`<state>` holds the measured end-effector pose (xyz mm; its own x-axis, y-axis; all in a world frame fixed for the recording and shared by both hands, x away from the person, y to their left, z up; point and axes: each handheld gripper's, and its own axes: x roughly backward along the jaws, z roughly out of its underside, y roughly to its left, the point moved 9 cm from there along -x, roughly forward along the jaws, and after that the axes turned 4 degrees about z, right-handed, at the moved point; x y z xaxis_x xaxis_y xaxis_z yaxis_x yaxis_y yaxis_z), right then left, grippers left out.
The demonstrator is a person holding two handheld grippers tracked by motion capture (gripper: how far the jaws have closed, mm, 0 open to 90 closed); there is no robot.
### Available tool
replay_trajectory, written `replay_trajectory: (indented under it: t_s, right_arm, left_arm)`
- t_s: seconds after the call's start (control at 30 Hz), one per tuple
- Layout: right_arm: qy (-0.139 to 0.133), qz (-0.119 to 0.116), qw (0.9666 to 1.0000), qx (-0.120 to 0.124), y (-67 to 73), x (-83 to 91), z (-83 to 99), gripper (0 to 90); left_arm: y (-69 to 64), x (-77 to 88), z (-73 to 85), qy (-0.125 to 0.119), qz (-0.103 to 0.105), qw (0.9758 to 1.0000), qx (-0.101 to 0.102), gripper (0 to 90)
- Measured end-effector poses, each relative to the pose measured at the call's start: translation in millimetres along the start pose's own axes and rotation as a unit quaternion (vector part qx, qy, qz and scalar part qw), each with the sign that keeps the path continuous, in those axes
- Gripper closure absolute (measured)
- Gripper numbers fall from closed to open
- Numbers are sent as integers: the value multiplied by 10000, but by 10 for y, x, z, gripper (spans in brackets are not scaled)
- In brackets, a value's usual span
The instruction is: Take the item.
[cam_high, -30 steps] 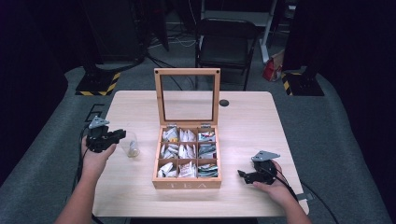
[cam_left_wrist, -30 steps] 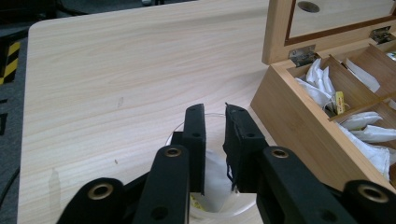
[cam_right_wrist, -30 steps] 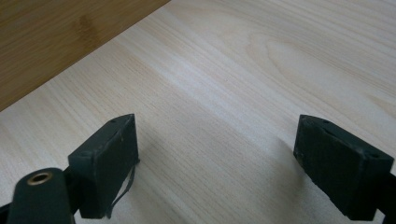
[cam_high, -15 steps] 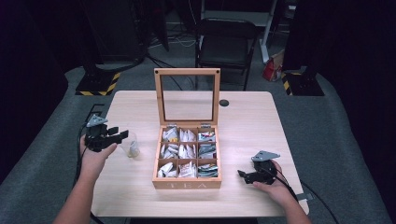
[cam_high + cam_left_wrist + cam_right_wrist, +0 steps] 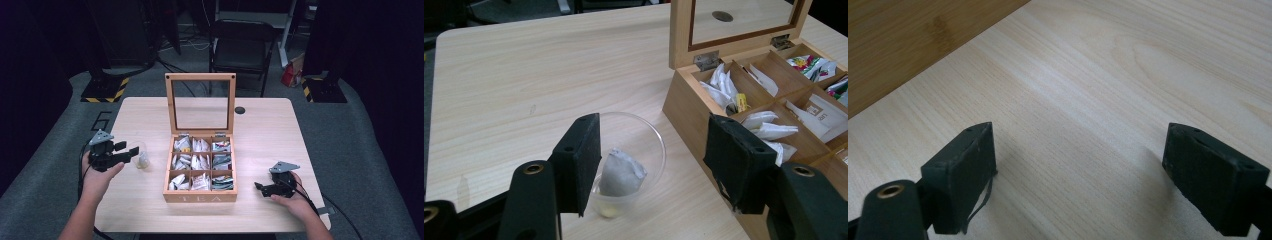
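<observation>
Left gripper view: tea bag (image 5: 621,172) sits dropped in the clear cup (image 5: 651,145), my left gripper (image 5: 651,167) jaws just opening off it, right gripper (image 5: 1083,170) idle, apart; box lid likely left to close.

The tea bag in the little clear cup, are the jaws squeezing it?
No, the tea bag sits loose in the clear cup, and the left gripper has its jaws wide apart above it.

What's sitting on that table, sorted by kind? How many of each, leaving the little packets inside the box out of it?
Wooden tea box, lid up: 1
Clear cup: 1
Tea bag in the cup: 1
Black handheld grippers: 2, the left gripper and the right gripper
Total: 5
</observation>
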<state>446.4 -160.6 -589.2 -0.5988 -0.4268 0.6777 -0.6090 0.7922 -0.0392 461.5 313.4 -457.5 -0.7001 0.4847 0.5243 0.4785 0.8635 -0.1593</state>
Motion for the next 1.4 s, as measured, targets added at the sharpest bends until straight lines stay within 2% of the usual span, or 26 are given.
replay_trajectory:
  t_s: [0.2, 0.83, 0.9, 0.93, 0.97, 1.07, 1.4]
  right_arm:
    - [-4, 2, 10000, 0, 0, 0, 0, 131]
    - [-17, 17, 10000, -7, -1, -1, -2, 131]
    - [-17, 17, 10000, -6, -2, -1, -2, 131]
    - [-16, 17, 10000, -8, -1, 0, -2, 131]
    - [-17, 18, 10000, -7, -2, -1, -2, 131]
    - [-12, 10, 10000, -6, -1, -1, -2, 131]
    - [-16, 18, 10000, -7, -2, 0, -2, 131]
  left_arm:
    - [-3, -17, 179, 132, -51, 9999, 45, 374]
    - [-19, -119, 669, 344, 61, 9991, 236, 360]
    - [-27, -136, 713, 339, 80, 9990, 291, 360]
    - [-18, -136, 729, 368, 90, 9990, 226, 359]
    - [-31, -148, 743, 333, 107, 9990, 293, 359]
    - [-27, -161, 781, 326, 95, 9991, 242, 359]
    - [8, -226, 943, 533, 99, 9981, 307, 357]
